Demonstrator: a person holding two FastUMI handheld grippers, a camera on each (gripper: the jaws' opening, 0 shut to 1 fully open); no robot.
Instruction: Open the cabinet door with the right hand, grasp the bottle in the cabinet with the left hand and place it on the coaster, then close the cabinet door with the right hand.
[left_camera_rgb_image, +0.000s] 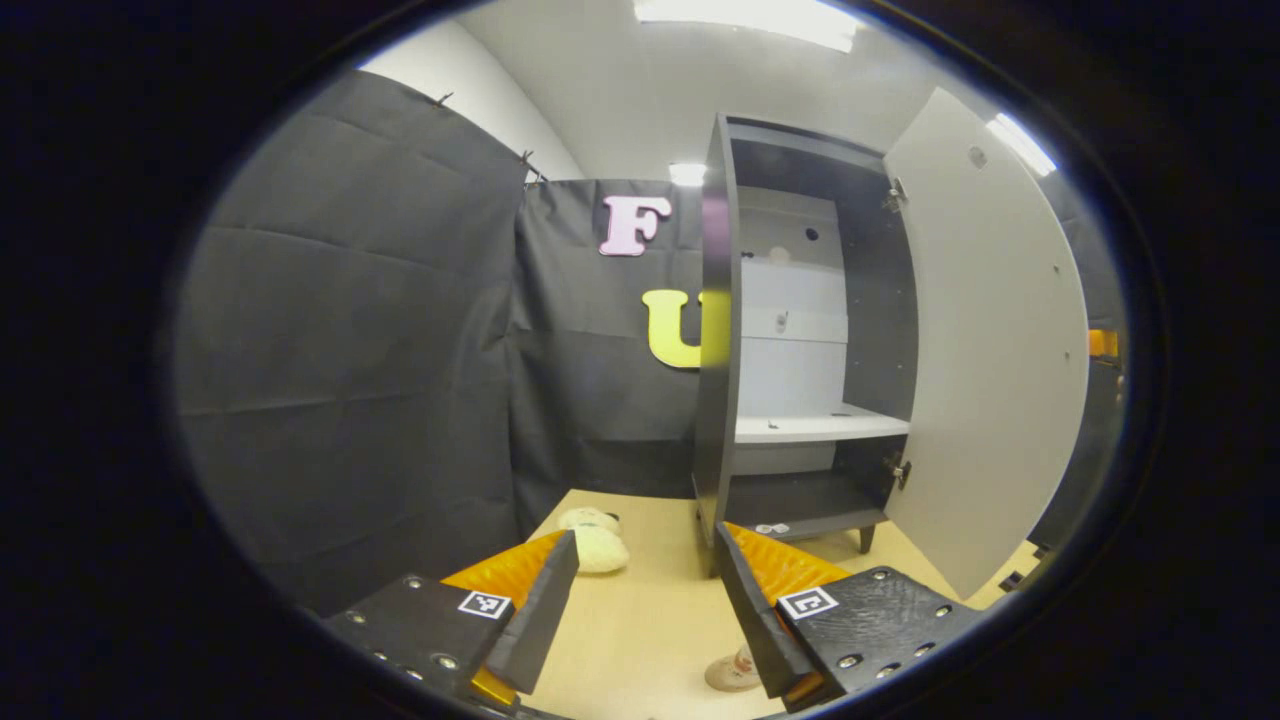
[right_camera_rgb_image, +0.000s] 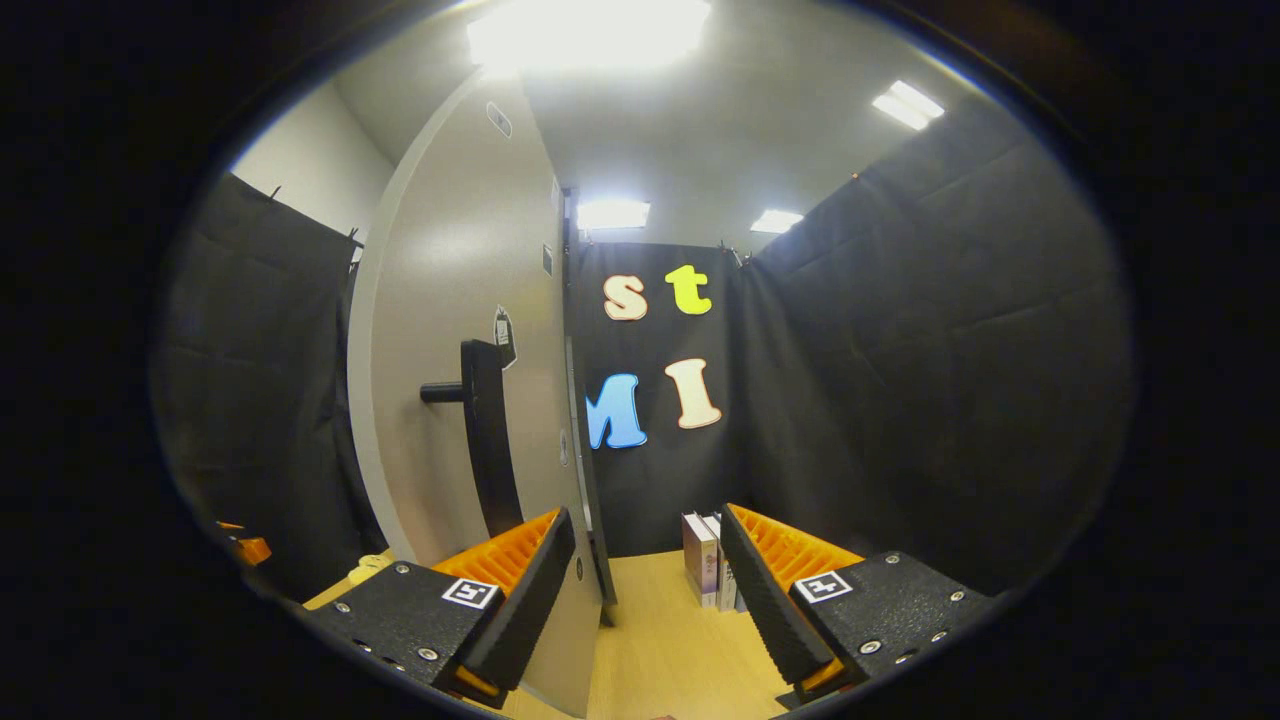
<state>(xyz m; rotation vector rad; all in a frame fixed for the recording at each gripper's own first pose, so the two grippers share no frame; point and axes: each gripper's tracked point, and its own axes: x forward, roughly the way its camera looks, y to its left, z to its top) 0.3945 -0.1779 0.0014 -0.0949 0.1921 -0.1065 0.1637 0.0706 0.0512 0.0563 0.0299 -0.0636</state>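
Cut off at lower centre of the left gripper view: a small round thing (left_camera_rgb_image: 733, 672), half behind the right finger, too unclear to name. Too small to tell: pale tag (left_camera_rgb_image: 771, 528) on cabinet base. Books (right_camera_rgb_image: 706, 560) partly hidden behind finger.

Black cloth walls (left_camera_rgb_image: 350, 350) surround me, a white ceiling (right_camera_rgb_image: 760, 140) with bright light panels (right_camera_rgb_image: 590, 30) above, pale wooden table (left_camera_rgb_image: 640, 620) below.

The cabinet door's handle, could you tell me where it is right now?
In the right gripper view the black handle stands upright on the open door, left of centre, just above the right gripper's left finger.
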